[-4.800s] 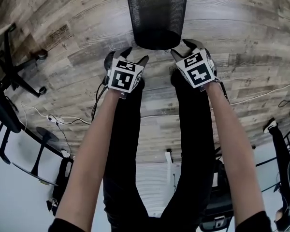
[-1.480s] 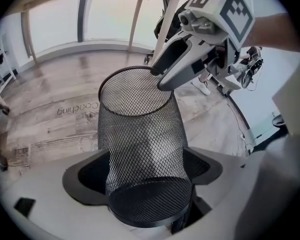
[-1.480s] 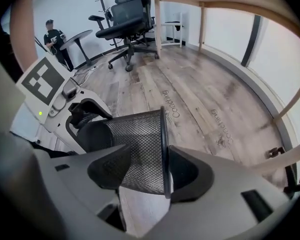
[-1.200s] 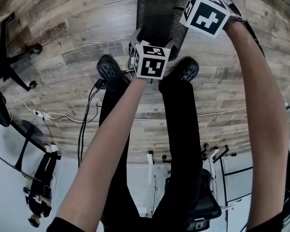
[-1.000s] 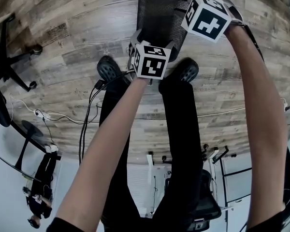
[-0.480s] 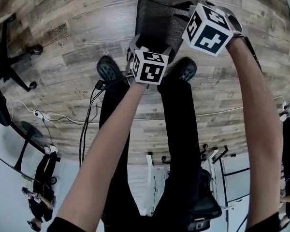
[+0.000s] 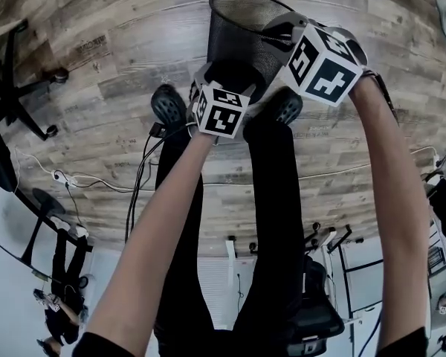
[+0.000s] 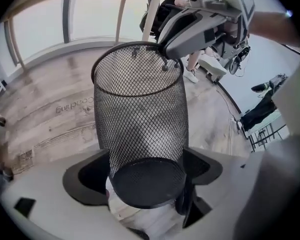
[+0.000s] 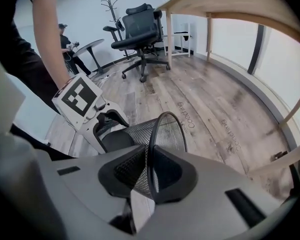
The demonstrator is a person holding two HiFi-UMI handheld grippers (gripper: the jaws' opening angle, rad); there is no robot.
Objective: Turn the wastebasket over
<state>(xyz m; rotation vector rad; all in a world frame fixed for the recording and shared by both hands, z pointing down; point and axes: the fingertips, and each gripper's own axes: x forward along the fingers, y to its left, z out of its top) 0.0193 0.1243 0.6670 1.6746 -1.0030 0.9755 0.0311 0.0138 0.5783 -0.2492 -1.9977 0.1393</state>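
Fingers of the left gripper (image 8: 147,176) clamp the tilted wastebasket (image 7: 238,32) at its base, while those of the right gripper (image 9: 149,171) have just been closing onto its rim (shoes (image 7: 167,108) just beside, cable (image 7: 137,177) on the floor (image 7: 97,73) nearby).

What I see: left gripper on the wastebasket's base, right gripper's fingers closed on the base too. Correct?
No. The right gripper, whose fingers have just been closing, pinches the wastebasket by its rim, not its base; the right gripper view shows the rim between them. The left gripper holds the base.

One wastebasket (image 7: 238,32), two grippers, left gripper (image 7: 232,76) and right gripper (image 7: 276,36), one coat stand (image 9: 109,8)
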